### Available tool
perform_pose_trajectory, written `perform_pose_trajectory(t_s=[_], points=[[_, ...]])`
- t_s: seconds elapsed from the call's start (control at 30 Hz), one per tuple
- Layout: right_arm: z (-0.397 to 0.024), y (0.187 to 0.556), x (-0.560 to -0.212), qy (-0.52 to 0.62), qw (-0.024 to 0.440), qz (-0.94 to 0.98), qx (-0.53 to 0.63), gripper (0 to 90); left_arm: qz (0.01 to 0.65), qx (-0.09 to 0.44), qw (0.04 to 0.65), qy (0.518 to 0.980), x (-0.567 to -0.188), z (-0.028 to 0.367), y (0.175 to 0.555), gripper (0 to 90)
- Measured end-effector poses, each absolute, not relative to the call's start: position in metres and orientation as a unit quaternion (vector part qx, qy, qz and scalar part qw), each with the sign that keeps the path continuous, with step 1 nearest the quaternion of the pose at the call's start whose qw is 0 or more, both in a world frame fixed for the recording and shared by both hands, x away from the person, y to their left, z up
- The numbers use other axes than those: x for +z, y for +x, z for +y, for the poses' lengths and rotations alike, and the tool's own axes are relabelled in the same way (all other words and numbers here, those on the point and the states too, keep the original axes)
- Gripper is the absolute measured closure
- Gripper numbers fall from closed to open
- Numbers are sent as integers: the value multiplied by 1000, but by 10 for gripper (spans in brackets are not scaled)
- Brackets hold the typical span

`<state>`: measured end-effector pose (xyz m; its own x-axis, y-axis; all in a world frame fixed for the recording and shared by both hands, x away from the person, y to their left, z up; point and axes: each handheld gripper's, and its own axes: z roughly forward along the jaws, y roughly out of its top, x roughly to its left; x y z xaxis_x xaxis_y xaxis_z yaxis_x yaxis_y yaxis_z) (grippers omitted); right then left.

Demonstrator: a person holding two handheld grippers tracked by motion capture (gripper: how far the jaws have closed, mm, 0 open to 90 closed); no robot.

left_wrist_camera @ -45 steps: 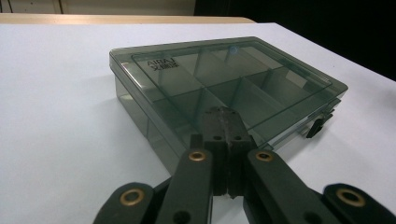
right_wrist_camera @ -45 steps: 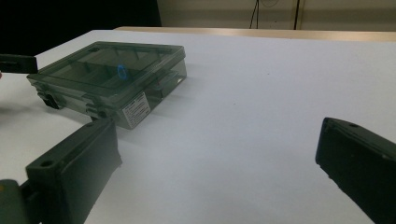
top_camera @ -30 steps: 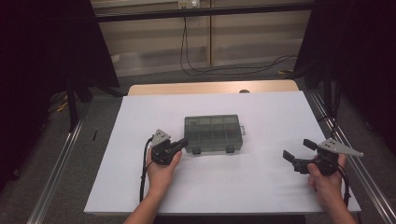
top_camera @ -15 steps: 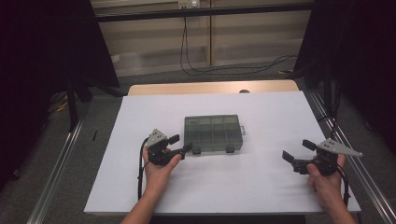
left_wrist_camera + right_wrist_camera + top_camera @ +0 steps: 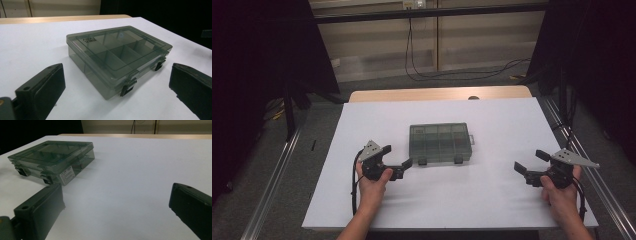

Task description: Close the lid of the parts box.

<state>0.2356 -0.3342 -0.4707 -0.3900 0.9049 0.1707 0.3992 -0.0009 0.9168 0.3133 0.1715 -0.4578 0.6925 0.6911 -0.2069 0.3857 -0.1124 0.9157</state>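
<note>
A smoky-grey see-through compartment box (image 5: 440, 143) lies in the middle of the white tabletop (image 5: 492, 120), lid down, its two front latches (image 5: 127, 87) facing me. My left gripper (image 5: 398, 156) sits just left of the box's front left corner. Its jaws have just been opening and now stand wide, with nothing between them. In the left gripper view the box (image 5: 117, 57) lies a short way ahead of the two pads (image 5: 47, 83). My right gripper (image 5: 530, 161) rests open and empty near the table's right front, well away from the box (image 5: 53, 157).
A wooden table edge (image 5: 437, 94) shows beyond the white sheet. Cables (image 5: 422, 70) trail over the floor behind it. Metal rails (image 5: 272, 185) run along both sides, with dark curtains (image 5: 257, 55) at left and right.
My left gripper's jaws have gone from shut to wide open, and the hand has drawn back a little from the box's front left corner. The box and the right gripper have stayed put.
</note>
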Motion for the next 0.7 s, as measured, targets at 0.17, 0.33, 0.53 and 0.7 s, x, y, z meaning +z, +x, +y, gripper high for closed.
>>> perform_pose_trajectory(t_s=[0.17,0.33,0.53,0.7], points=[[-334,235,-471,493,249,661,507,0,368,141,557,732,-458,179,310,0],[-334,236,-471,493,250,662,507,0,370,143,554,732,-459,186,307,0],[-334,236,-471,493,250,663,506,0,376,150,547,733,-461,199,304,0],[-333,236,-471,490,250,665,505,0,378,157,544,732,-461,209,300,0]])
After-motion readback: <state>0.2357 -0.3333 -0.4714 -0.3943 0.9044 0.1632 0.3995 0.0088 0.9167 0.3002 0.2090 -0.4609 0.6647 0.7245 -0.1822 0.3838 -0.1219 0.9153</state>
